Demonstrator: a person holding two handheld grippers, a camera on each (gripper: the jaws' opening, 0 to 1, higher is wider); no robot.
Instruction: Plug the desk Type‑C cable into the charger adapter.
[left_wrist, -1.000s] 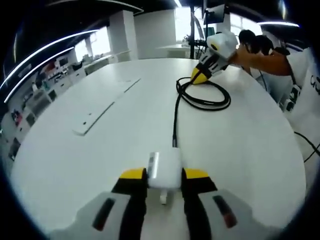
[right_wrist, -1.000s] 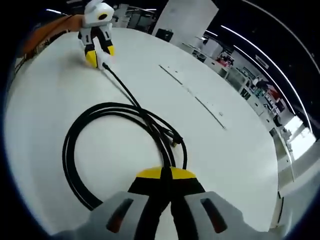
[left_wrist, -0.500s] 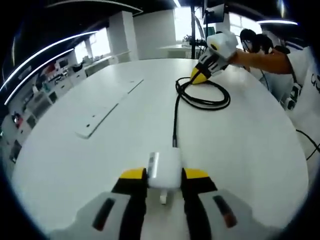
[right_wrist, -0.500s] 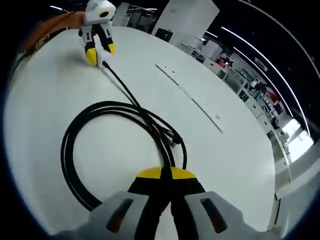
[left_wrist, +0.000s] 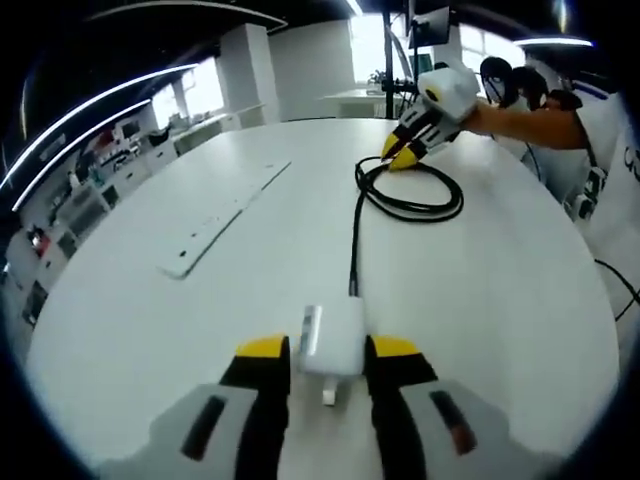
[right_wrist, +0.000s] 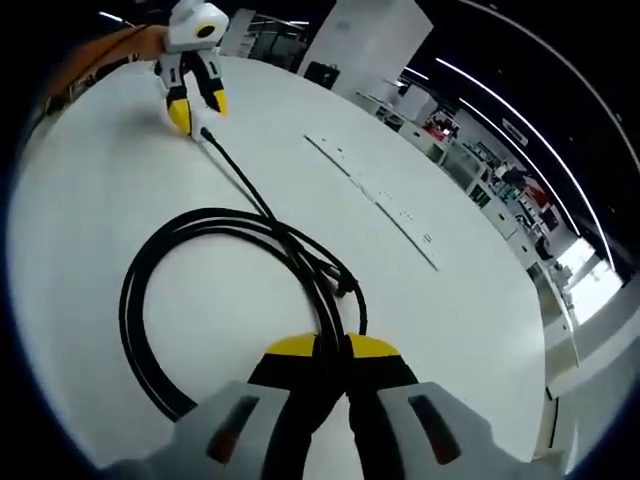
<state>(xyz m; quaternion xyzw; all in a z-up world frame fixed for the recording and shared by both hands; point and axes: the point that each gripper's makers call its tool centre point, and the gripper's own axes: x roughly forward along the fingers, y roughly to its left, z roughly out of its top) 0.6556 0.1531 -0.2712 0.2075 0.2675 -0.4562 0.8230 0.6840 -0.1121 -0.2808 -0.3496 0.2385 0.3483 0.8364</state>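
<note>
between left gripper (left_wrist: 326, 350) jaws, charger adapter (left_wrist: 332, 338), base hidden

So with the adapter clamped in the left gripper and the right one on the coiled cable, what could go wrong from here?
1. The black cable lies coiled in loops; lifting it by the right gripper could drag or snag the whole coil.
2. The white charger adapter sits between the left gripper jaws by its sides; tension along the cable may twist it or pull it out.
3. A free plug end lies beside the coil and could catch on the loops.
</note>
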